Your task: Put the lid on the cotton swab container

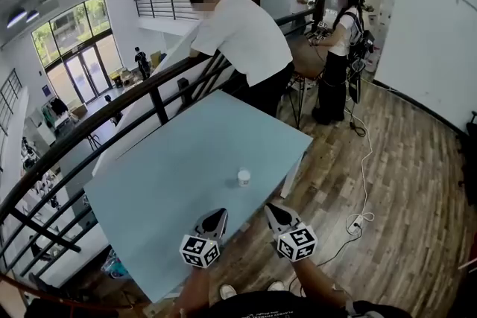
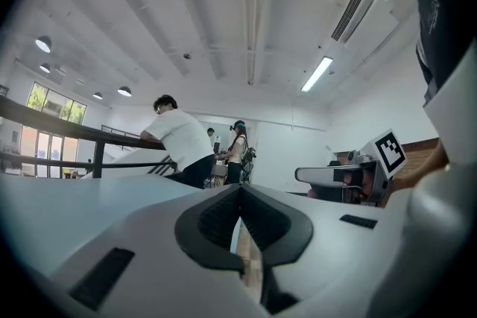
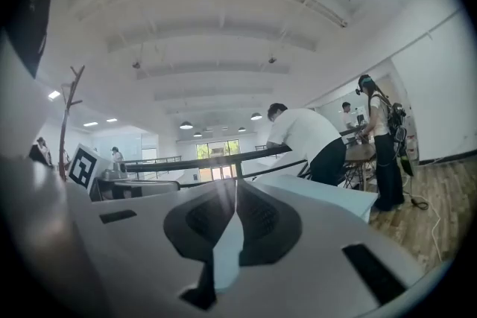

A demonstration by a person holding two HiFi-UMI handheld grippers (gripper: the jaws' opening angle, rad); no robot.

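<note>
A small white round cotton swab container (image 1: 244, 176) stands alone on the pale blue table (image 1: 171, 182), near its right front edge. I cannot tell whether its lid is on, and no separate lid shows. My left gripper (image 1: 218, 214) hovers at the table's front edge, short of the container, jaws shut and empty. My right gripper (image 1: 270, 209) is beside it, just off the table's edge, also shut and empty. In the left gripper view the closed jaws (image 2: 238, 194) point upward at the room. The right gripper view shows its jaws (image 3: 232, 190) closed too; the container appears in neither view.
A person in a white shirt (image 1: 242, 33) leans on the black railing (image 1: 149, 97) at the table's far side. More people stand at a desk at the back right (image 1: 339, 41). A white cable (image 1: 363, 182) runs across the wooden floor right of the table.
</note>
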